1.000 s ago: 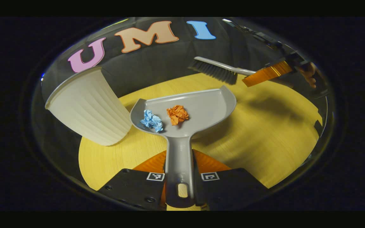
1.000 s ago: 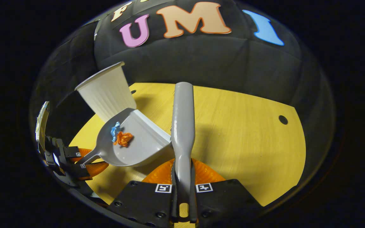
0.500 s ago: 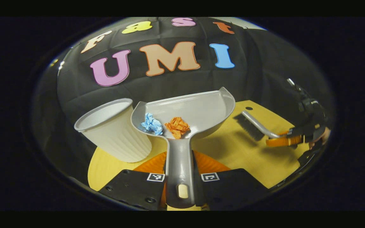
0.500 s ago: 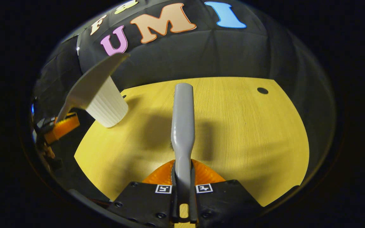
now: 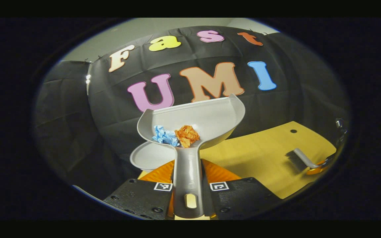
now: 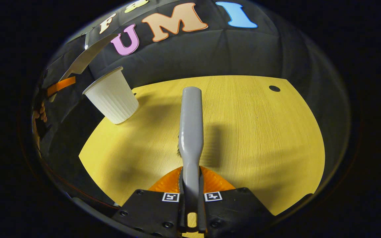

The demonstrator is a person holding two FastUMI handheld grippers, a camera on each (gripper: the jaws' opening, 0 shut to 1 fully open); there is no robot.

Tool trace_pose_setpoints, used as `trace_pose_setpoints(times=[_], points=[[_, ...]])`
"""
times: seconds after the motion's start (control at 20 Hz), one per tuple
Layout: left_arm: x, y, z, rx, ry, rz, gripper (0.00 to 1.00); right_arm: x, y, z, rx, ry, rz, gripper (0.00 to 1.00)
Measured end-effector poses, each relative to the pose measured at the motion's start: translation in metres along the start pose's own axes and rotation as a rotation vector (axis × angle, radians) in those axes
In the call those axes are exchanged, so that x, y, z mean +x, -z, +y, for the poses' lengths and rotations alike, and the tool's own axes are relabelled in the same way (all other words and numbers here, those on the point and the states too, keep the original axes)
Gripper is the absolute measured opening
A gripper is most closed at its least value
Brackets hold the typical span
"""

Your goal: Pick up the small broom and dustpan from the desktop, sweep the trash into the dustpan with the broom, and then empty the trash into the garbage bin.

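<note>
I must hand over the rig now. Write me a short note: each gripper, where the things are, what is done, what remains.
Left gripper: shut on the dustpan handle, pan raised above the white bin.
Right gripper: shut on the broom, low over the table.
Blue paper and orange paper lie in the pan, near the handle.
Done: sweeping. Left: tip the pan into the bin.

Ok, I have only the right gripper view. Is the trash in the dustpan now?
Observer: Yes, a blue wad and an orange wad lie in the dustpan.
Operator: Where in it?
Observer: At the back, by the handle, touching each other.
Operator: Is the grip good?
Observer: The left gripper is shut on the handle.
Operator: And the bin?
Observer: The bin opens just under the pan's left side.
</note>
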State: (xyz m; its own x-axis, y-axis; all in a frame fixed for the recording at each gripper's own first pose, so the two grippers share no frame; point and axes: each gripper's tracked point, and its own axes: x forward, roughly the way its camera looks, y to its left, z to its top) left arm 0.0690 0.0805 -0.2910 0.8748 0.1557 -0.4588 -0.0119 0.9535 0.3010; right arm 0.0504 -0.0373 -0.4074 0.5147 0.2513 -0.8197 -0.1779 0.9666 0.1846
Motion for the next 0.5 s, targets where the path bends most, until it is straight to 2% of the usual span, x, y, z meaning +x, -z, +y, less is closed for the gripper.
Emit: trace_pose_setpoints(times=[0.25, 0.5], points=[[0.025, 0.028, 0.065, 0.109, -0.126, 0.084, 0.26, 0.002, -0.004, 0.000, -0.012, -0.009, 0.021, 0.12], [0.037, 0.056, 0.112, 0.393, -0.197, 0.170, 0.27, -0.002, -0.016, 0.005, -0.046, -0.009, 0.051, 0.12]])
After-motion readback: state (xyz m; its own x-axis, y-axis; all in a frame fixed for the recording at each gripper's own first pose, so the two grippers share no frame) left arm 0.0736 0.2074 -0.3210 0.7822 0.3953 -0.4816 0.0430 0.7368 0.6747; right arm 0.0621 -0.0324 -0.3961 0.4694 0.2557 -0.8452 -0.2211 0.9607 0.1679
